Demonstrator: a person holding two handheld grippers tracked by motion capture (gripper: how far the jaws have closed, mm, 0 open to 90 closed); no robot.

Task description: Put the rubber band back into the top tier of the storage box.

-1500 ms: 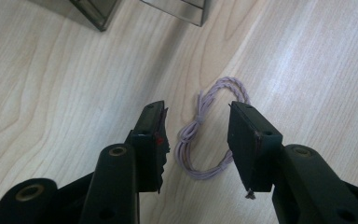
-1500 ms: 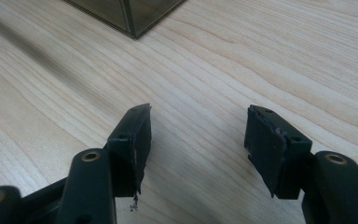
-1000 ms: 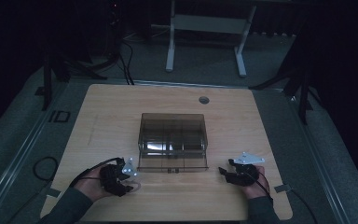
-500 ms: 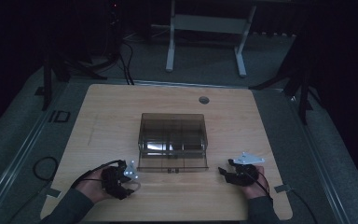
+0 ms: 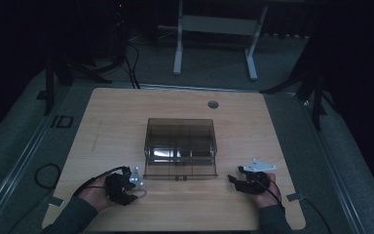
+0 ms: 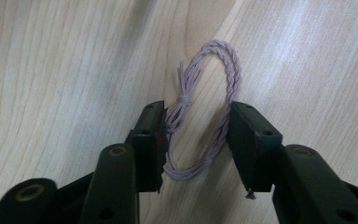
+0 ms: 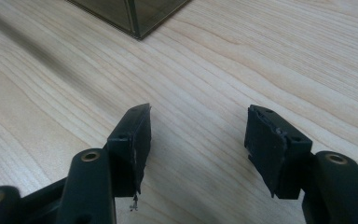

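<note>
A loop of lilac twisted cord [image 6: 228, 74], tied with a small knot, lies flat on the wooden table [image 5: 117, 117]. My left gripper [image 6: 196, 112] points down over it at the near left [image 5: 131, 187]. Its jaws have just been closing, and the pads now touch the loop on both sides. My right gripper [image 7: 198, 116] rests at the near right [image 5: 233, 179], open, with bare table between its fingers. A person's hand holds each gripper.
A smoky clear plastic box [image 5: 180, 141] with inner dividers stands mid-table between the two hands; its corner [image 7: 135, 14] lies just ahead of the right gripper. A round grommet [image 5: 213, 104] sits at the table's far edge. Cables trail off the near edge.
</note>
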